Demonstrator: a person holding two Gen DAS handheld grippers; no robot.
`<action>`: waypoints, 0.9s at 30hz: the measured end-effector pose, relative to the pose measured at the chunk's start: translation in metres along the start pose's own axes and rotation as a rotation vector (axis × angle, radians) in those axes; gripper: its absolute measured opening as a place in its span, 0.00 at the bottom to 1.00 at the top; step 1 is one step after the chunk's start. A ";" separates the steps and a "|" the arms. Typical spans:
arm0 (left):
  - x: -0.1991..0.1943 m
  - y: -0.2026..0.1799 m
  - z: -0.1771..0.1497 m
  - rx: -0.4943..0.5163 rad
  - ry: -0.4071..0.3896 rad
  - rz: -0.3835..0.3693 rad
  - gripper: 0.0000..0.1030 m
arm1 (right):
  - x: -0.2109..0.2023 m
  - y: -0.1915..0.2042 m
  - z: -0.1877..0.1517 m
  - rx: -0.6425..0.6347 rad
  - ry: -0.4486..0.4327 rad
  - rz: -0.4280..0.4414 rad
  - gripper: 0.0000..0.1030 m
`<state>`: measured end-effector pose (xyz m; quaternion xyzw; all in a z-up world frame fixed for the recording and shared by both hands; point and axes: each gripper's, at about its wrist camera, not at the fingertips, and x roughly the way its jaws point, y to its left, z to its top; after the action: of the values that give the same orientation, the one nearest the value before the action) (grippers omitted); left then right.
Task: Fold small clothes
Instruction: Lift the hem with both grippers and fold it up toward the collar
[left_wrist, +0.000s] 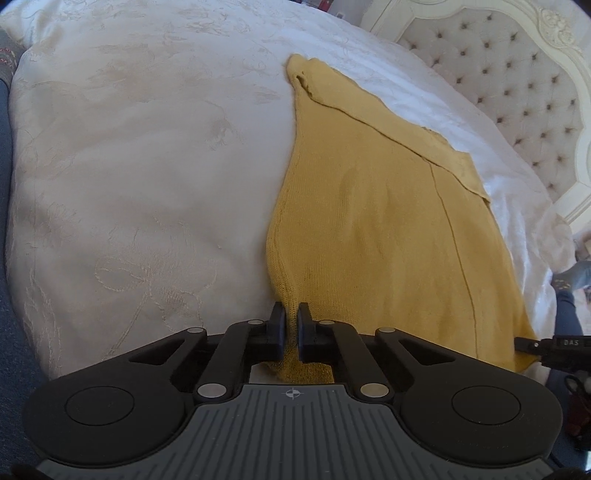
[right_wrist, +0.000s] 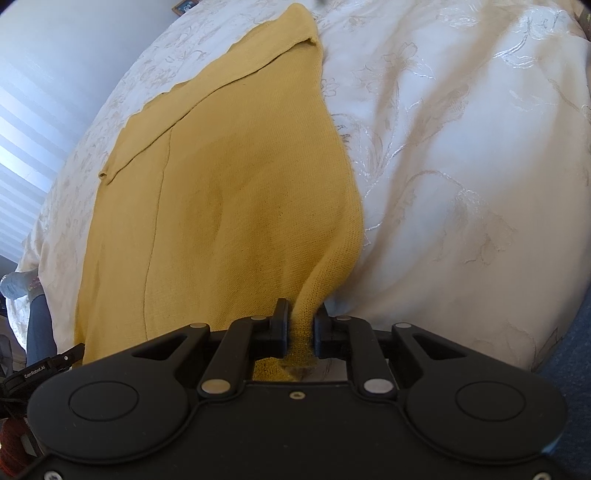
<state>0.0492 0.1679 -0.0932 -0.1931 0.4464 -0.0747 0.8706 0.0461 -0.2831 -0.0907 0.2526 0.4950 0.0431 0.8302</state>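
Observation:
A mustard-yellow knit garment (left_wrist: 388, 221) lies spread on a white embroidered bedspread (left_wrist: 129, 166). My left gripper (left_wrist: 291, 325) is shut on the garment's near left corner, with fabric pinched between its black fingers (left_wrist: 277, 325). In the right wrist view the same garment (right_wrist: 229, 192) stretches away from me. My right gripper (right_wrist: 301, 325) is shut on its near right corner, with a bunched strip of knit between the fingers (right_wrist: 279, 321). The right gripper's tip also shows at the garment's other near corner in the left wrist view (left_wrist: 532, 345).
A tufted headboard (left_wrist: 517, 85) stands at the right in the left wrist view. A person's leg and socked foot (left_wrist: 570, 284) are beside the bed. The bedspread (right_wrist: 461, 166) lies rumpled to the right of the garment. A window blind (right_wrist: 22, 155) is at left.

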 end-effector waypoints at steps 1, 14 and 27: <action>-0.002 0.001 0.000 -0.013 -0.015 -0.013 0.05 | -0.002 0.002 -0.001 -0.011 -0.017 0.002 0.16; -0.032 -0.012 0.029 -0.044 -0.216 -0.107 0.05 | -0.045 -0.001 0.006 0.015 -0.287 0.181 0.15; -0.026 -0.030 0.096 -0.008 -0.354 -0.139 0.05 | -0.049 0.016 0.076 -0.007 -0.423 0.245 0.15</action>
<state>0.1123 0.1744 -0.0109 -0.2368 0.2724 -0.0976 0.9275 0.0880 -0.3135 -0.0153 0.3115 0.2758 0.0915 0.9047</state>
